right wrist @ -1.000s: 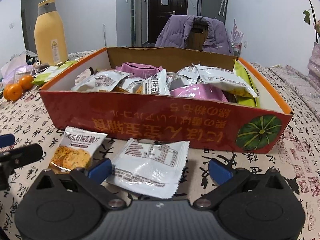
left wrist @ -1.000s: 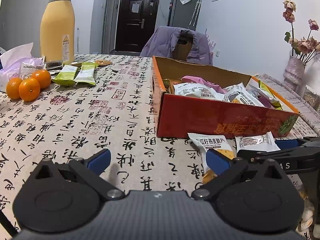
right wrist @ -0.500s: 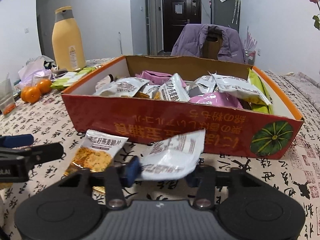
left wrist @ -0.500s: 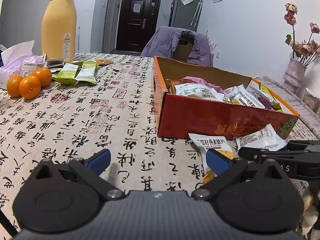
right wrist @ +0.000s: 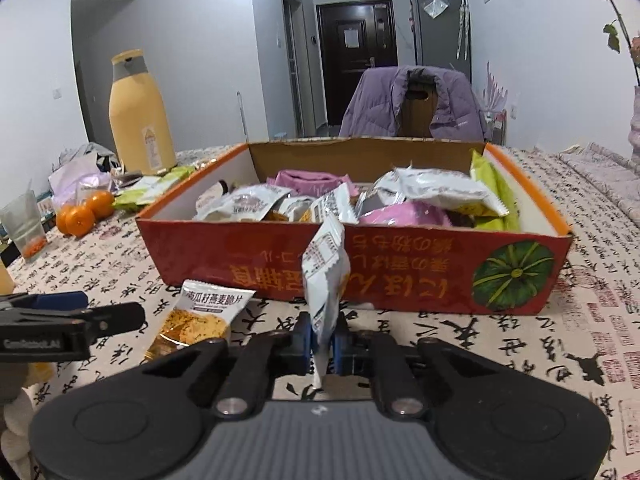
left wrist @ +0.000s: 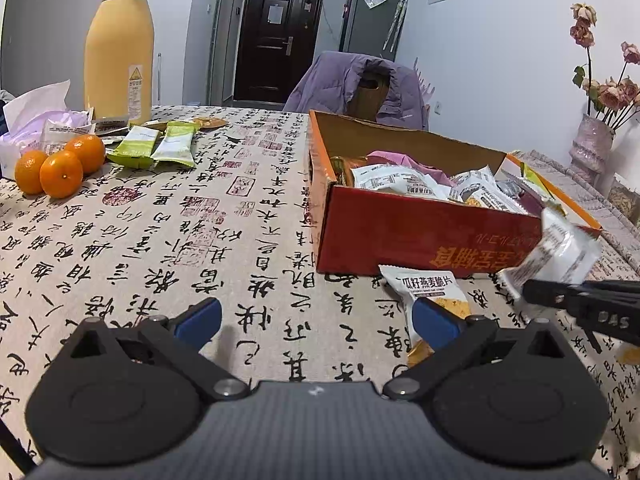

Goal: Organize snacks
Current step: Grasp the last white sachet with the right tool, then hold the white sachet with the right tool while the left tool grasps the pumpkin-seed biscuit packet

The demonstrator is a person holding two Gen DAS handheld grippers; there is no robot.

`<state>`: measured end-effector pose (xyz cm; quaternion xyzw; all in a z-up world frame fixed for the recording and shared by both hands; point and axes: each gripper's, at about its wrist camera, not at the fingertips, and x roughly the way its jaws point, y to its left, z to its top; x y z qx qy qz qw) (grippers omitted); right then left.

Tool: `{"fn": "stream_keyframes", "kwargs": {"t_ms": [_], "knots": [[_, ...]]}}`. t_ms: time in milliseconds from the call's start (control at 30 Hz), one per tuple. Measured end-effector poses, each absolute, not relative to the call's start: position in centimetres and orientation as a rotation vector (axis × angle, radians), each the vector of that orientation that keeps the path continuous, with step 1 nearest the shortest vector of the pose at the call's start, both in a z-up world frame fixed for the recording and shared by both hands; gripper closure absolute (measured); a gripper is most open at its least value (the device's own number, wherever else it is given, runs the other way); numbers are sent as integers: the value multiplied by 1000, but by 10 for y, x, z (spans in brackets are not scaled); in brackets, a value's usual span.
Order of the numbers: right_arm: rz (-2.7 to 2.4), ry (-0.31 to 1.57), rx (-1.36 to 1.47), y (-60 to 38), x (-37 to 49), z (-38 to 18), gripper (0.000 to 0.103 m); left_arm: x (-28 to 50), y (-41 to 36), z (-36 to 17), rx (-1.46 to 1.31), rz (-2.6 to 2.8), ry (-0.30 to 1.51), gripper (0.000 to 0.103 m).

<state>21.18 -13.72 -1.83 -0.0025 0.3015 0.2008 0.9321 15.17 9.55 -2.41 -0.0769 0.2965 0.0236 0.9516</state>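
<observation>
Right gripper (right wrist: 323, 342) pinches white snack packet (right wrist: 326, 276) upright at frame centre, clear of surface, for the red box (right wrist: 360, 268) (left gripper (left wrist: 316, 320) wide, empty).

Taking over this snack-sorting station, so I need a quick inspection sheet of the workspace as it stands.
Surface: calligraphy tablecloth.
Job's things: red box holds many packets; white packet lifted; oat-crisp packet lies before the box.
Clutter: three oranges, two green packets, yellow bottle, tissues.
Grippers: right gripper shut on the white packet; left gripper open, empty.
Cables: nothing seen.
Surroundings: chair with purple jacket, door, flower vase.
</observation>
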Motion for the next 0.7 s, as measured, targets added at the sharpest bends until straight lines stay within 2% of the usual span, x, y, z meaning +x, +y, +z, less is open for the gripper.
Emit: {"fn": "stream_keyframes", "kwargs": {"t_ms": [267,700], "knots": [[381,580,9,-161,199,-12,93,156,81,-19,-110,66,632,0],[321,578,39,-192,196,-16,93,180,15,-20,-13,69,713,0]]}}
